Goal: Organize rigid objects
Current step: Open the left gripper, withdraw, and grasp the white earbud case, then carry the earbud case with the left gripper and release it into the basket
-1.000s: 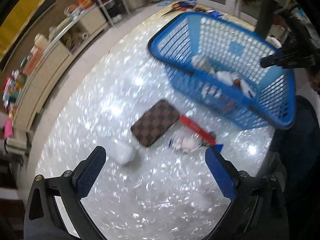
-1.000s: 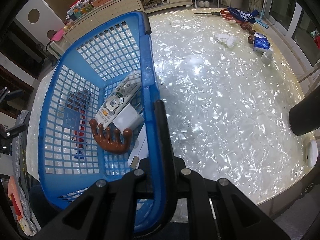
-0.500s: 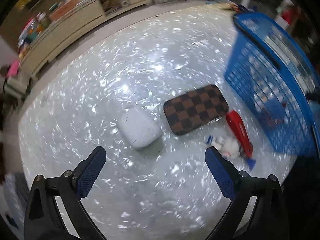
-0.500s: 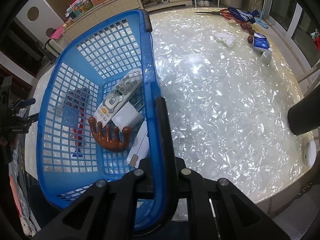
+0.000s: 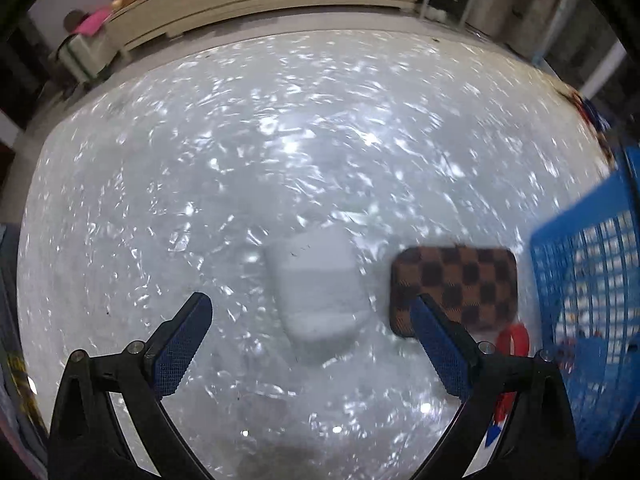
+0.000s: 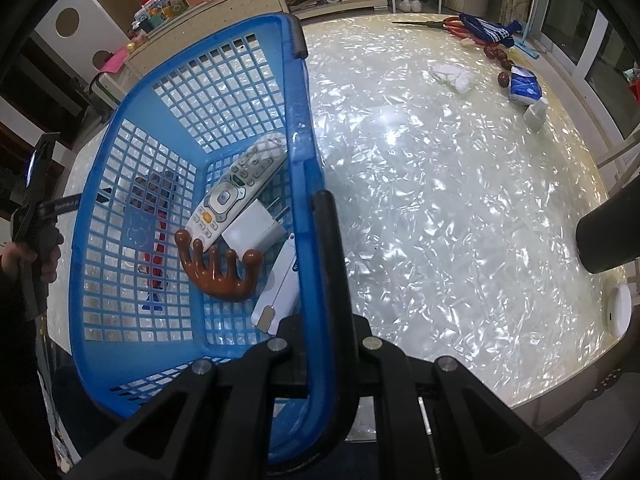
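1. The left gripper (image 5: 310, 312) points down at the shiny white table (image 5: 224, 168). Its two blue fingers (image 5: 182, 346) are wide apart and hold nothing.
2. A white case (image 5: 316, 290) lies flat on the table between the two fingers and a bit past their tips. Nothing touches it. Its long side runs away from the camera and leans a little to the left. It looks blurry, so small marks on it are hard to see.
3. Just to the right of it lies a brown checked pouch (image 5: 460, 280). Its long side runs left to right. The right finger hides its near left corner.
4. A red thing (image 5: 516, 338) pokes out below the pouch. The gripper covers most of it, so I cannot tell what it is.
5. The blue basket (image 5: 580, 280) is at the far right, cut off by the edge of the view.
6. In the right wrist view, the right gripper (image 6: 320, 216) is squeezed shut on the basket's rim (image 6: 304, 168).
7. Inside the basket lie a grey remote (image 6: 236, 192), a white plug (image 6: 254, 232), a brown wooden comb thing (image 6: 220, 272) and a flat white card (image 6: 280, 288). The remote's long side points up and to the right.
8. Far across the table are red scissors (image 6: 448, 23), a blue cloth (image 6: 486, 32) and a tissue pack (image 6: 524, 86).
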The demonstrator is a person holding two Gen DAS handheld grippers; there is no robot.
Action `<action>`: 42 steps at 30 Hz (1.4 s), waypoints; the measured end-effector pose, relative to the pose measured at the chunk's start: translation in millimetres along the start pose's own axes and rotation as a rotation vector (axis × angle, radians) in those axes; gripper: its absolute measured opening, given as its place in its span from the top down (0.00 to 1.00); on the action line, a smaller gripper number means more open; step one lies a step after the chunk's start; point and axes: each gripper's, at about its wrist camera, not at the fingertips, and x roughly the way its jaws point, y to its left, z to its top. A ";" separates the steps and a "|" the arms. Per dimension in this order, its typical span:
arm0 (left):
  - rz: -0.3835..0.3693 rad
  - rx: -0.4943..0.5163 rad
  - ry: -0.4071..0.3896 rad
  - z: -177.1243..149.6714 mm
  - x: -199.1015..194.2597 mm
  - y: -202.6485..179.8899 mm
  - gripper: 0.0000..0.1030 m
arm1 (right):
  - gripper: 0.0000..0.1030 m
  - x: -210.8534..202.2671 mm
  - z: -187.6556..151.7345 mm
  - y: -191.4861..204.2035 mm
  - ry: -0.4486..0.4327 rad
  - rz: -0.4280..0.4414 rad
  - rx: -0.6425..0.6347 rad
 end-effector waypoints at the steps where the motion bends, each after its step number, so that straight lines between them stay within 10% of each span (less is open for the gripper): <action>1: 0.009 -0.018 0.001 1.8 2.6 2.2 0.03 | 0.93 0.3 0.0 -0.1 0.001 0.001 0.001; 12: 0.014 -0.153 0.031 9.2 25.2 17.1 0.03 | 0.93 5.7 2.7 0.0 0.017 -0.006 -0.003; 18: -0.025 -0.231 0.082 17.8 36.5 28.6 0.22 | 0.93 5.8 2.7 -0.1 0.017 -0.006 -0.003; 25: 0.006 -0.163 0.102 16.1 38.7 15.9 0.43 | 0.93 6.3 2.0 0.3 0.014 -0.003 0.002; 42: -0.093 -0.031 -0.001 -16.1 -32.2 -1.2 0.43 | 0.93 3.2 2.1 0.6 0.005 -0.004 0.011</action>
